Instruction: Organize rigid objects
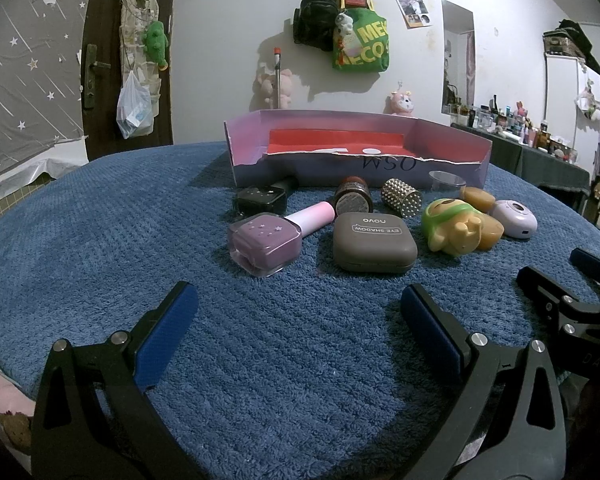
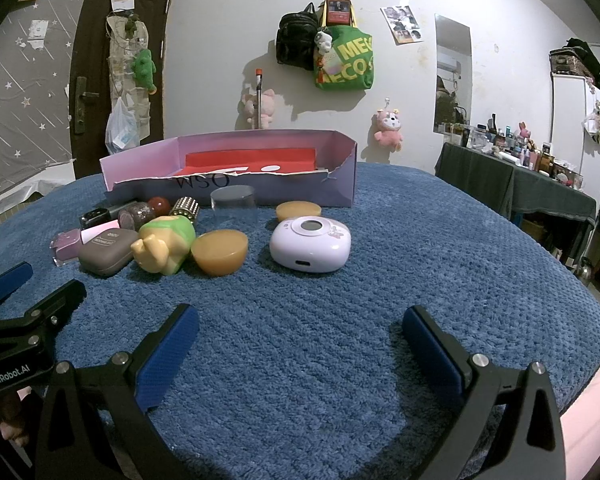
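On a blue towel lie a purple nail polish bottle (image 1: 266, 242), a grey eye shadow case (image 1: 374, 243), a green-and-yellow toy figure (image 1: 454, 224), a lilac round device (image 2: 310, 245), two amber capsule halves (image 2: 220, 252), a studded cylinder (image 1: 402, 197) and a black bottle (image 1: 260, 199). Behind them stands a purple box (image 1: 356, 168) with a red floor. My left gripper (image 1: 300, 312) is open, just short of the bottle and case. My right gripper (image 2: 300, 332) is open in front of the lilac device. Nothing sits between either pair of fingers.
A clear plastic cup (image 2: 233, 197) and a brown glitter jar (image 1: 352, 196) lie by the box front. The right gripper shows at the left wrist view's right edge. A cluttered dark table (image 2: 516, 184) stands at far right; bags hang on the wall.
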